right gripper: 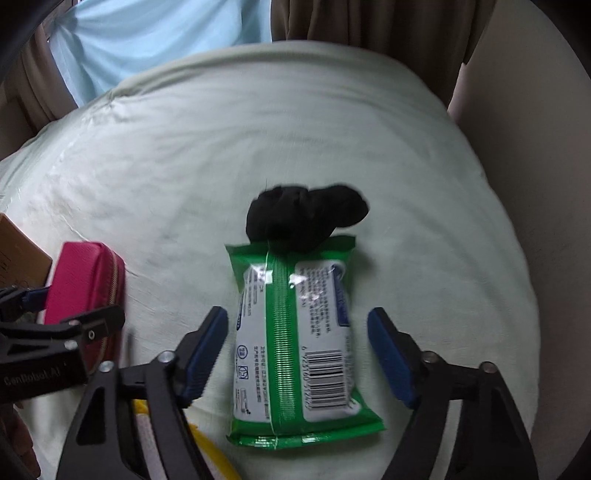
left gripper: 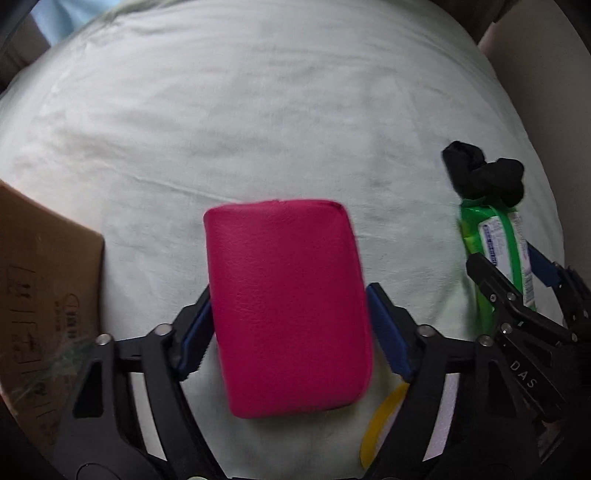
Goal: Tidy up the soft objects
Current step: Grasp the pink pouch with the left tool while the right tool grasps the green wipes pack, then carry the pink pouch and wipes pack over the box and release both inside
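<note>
Pale bedsheet (left gripper: 258, 110), beige curtains (right gripper: 369, 29) behind, left fingers (left gripper: 199, 328) astride pink pouch (left gripper: 288, 306), right fingers (right gripper: 207, 350) apart around wipes pack (right gripper: 295, 343)

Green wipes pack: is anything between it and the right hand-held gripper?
Nothing visible. The green wipes pack lies between the right hand-held gripper's open jaws; the black sock only overlaps its far end.

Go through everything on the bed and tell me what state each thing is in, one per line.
Pink pouch: flat on the sheet, zipped, between the left tool's pads.
Green wipes pack: seam side up, sealed, right tool astride it, not gripped.
Black sock bundle: bunched, overlapping the pack's far end.
</note>
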